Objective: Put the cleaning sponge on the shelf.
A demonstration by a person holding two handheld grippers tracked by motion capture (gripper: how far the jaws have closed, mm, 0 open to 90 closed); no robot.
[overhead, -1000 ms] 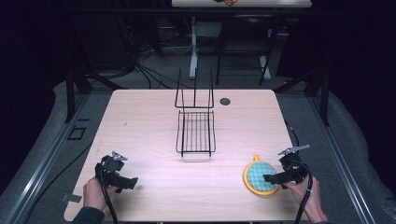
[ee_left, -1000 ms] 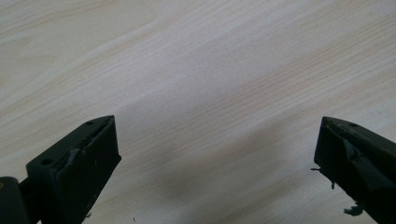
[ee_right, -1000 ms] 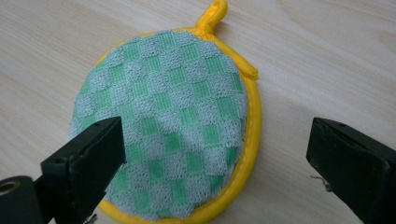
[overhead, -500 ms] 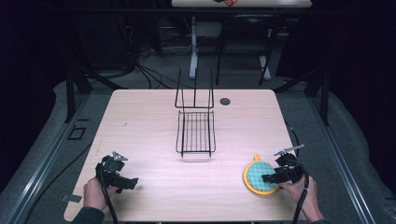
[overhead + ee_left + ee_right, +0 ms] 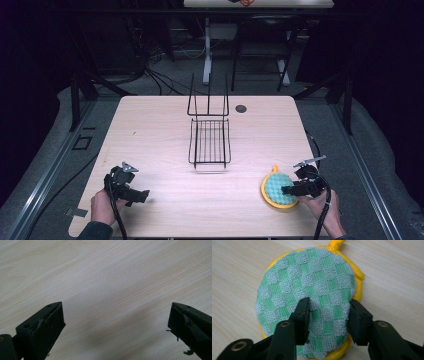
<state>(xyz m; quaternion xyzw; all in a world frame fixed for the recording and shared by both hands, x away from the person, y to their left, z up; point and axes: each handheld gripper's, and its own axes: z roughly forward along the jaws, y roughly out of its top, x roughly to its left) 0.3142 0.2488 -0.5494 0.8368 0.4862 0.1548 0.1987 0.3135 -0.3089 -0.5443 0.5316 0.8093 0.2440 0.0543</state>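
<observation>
A round scrubbing pad (image 5: 276,186), green-and-white checked mesh on a yellow base with a small yellow loop, lies on the wooden table (image 5: 160,130) near its front right. In the right gripper view the pad (image 5: 307,277) sits right under the jaws. My right gripper (image 5: 287,190) (image 5: 328,312) has its jaws just closing on the pad, and the mesh bunches between the pads. At the front left my left gripper (image 5: 142,195) (image 5: 116,322) hovers low over bare wood, jaws wide apart with nothing between them.
A black wire rack (image 5: 210,142) with an upright back stands at the table's middle, toward the far side. A small dark round cap (image 5: 241,108) lies beyond it to the right. The table's front edge runs just below both hands.
The right gripper's jaws have drawn together around the near side of the pad. Neither hand has shifted, and the left gripper looks the same.
</observation>
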